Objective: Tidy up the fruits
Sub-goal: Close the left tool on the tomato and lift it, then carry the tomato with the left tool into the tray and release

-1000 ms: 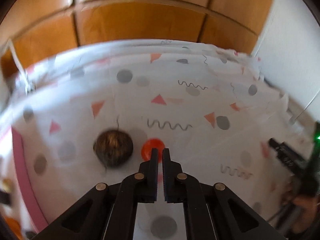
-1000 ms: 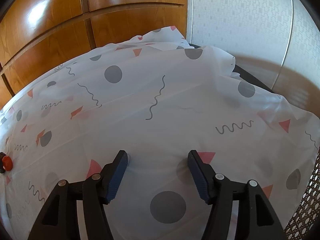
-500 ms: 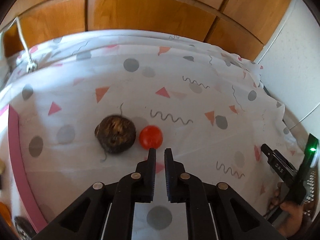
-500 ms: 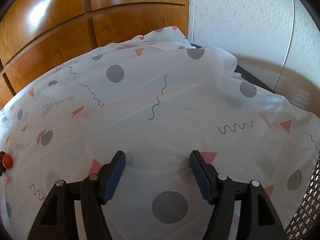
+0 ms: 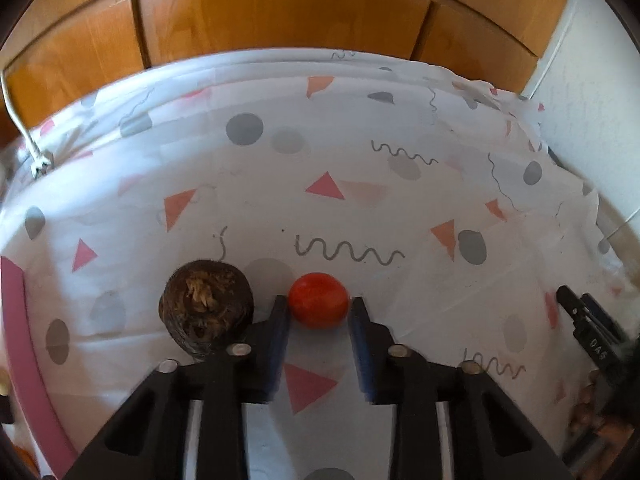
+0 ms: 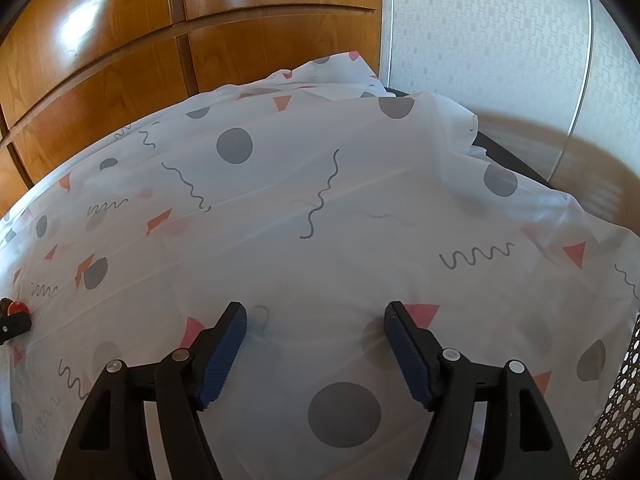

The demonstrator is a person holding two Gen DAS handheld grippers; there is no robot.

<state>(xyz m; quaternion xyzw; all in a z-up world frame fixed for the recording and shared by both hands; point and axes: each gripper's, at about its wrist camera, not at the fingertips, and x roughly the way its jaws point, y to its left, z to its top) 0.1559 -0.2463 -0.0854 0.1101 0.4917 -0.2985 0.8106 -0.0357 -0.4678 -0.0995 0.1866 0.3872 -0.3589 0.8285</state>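
A small red tomato (image 5: 318,300) lies on the patterned white tablecloth (image 5: 360,184), with a rough brown round fruit (image 5: 206,310) just to its left. My left gripper (image 5: 318,312) points down at the tomato. Its jaws are opening, and the tomato sits between the fingertips (image 5: 280,312) with thin gaps on both sides. The left finger stands close beside the brown fruit. In the right wrist view my right gripper (image 6: 316,320) hovers over bare cloth, its jaws opening with nothing between them. The tomato (image 6: 18,307) shows at that view's far left edge.
A pink rim (image 5: 16,340) curves along the left edge of the cloth. Wooden cabinet fronts (image 5: 280,12) stand behind the table and a white wall (image 6: 500,40) is at the right. A perforated mesh surface (image 6: 616,420) is at the lower right. A white cable (image 5: 36,160) hangs at the back left.
The left gripper came forward and down to the tomato, and its jaws went from shut to apart around it. The right gripper's jaws spread a little wider in place.
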